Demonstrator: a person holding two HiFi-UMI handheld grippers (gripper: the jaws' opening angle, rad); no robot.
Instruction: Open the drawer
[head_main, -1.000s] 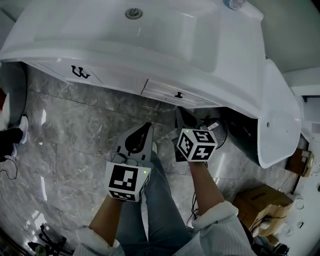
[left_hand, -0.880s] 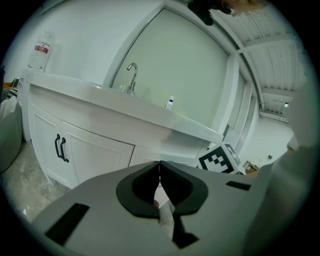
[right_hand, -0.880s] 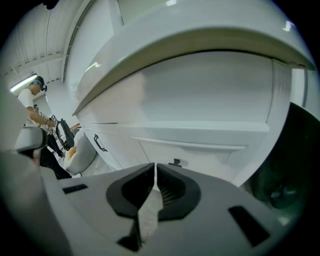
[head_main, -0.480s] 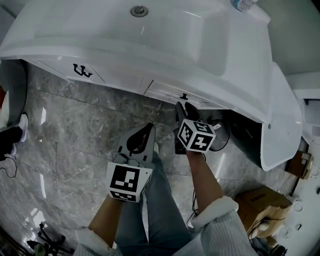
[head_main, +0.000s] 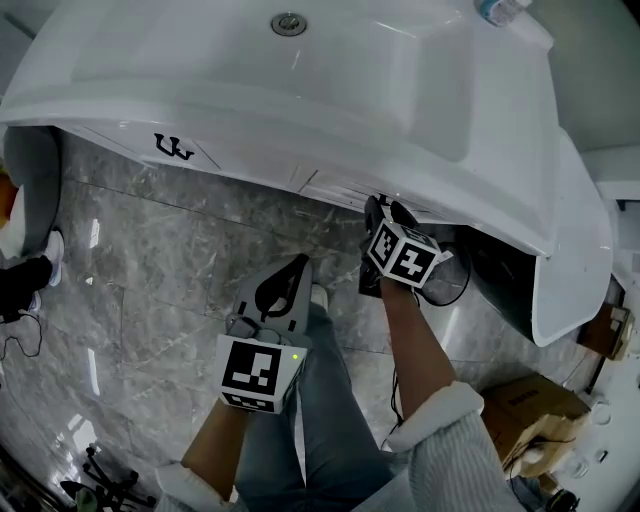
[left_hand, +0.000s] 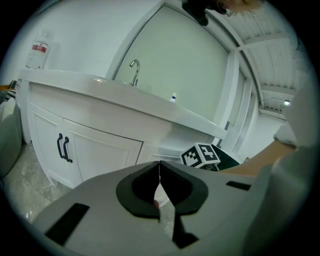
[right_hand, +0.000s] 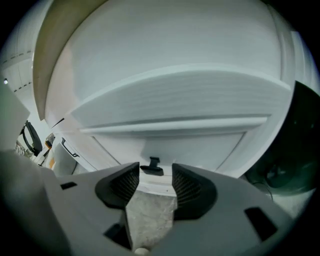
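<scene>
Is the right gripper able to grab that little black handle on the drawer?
Probably yes. The right gripper has its jaws opening, empty, and the black handle sits just beyond the gap between them on the drawer front, with nothing in the way.

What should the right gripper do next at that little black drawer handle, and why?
Probably ease the right gripper forward until the black handle sits between its pads. Its jaws are opening with nothing gripped yet, and the handle on the drawer front lines up with the gap just ahead.
</scene>
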